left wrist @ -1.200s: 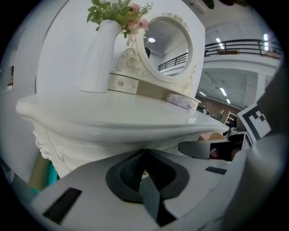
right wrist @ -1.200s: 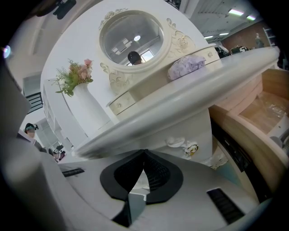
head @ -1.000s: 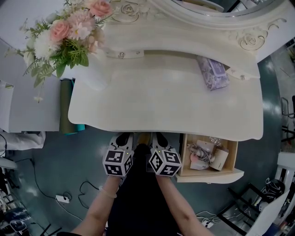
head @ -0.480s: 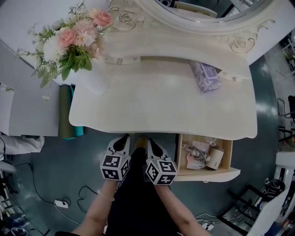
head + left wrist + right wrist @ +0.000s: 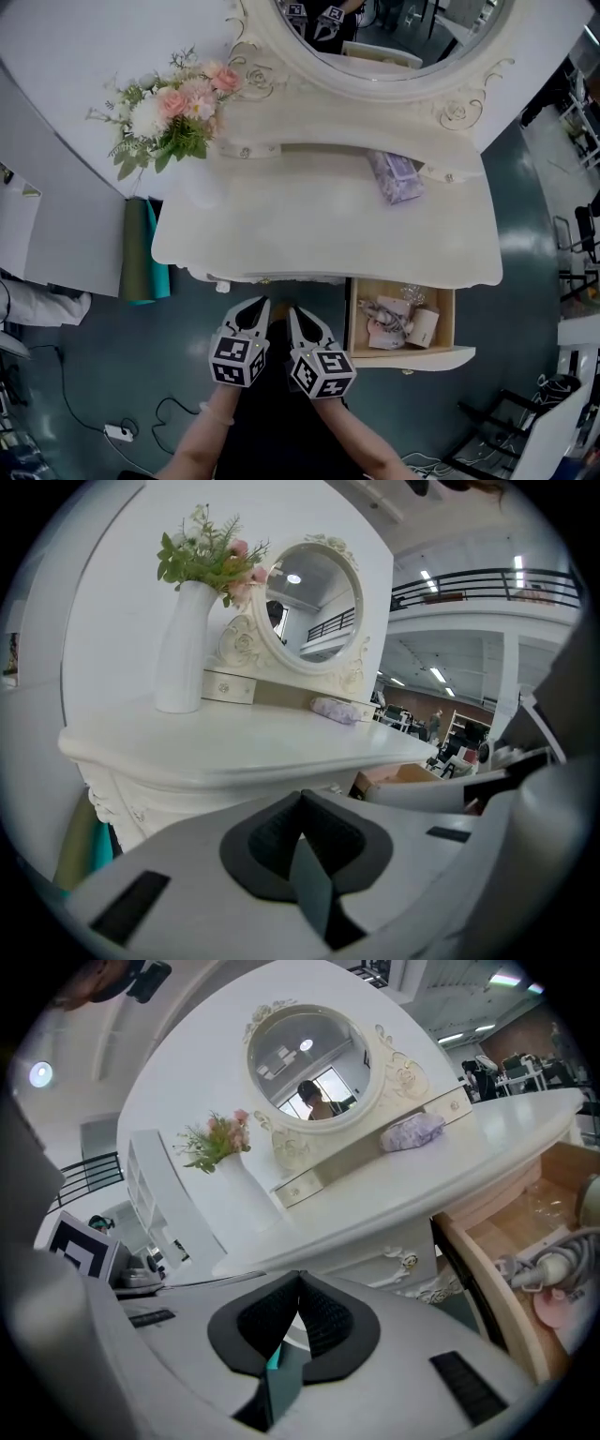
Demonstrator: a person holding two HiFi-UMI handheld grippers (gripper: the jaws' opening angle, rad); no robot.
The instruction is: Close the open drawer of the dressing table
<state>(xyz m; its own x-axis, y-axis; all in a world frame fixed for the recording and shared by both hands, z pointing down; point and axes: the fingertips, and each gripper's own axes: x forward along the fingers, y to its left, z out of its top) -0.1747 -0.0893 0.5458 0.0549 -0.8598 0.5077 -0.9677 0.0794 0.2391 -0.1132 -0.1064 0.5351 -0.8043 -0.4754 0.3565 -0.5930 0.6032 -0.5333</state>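
- Right gripper: grey jaws with black ribbed pads, closed tip to tip, nothing between them.
- Cream-white carved dressing table lies beyond the jaws. Its pale wooden drawer stands open at the right, with small items inside.
- Far on the tabletop: round carved-frame mirror. White vase of pink flowers at its left, lilac soft packet at its right.

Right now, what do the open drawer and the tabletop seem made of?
Drawer: bare light wood inside, judging by tan unpainted walls; cream painted front. Tabletop: probably painted wood, smooth cream with a soft sheen; laminate cannot be ruled out.
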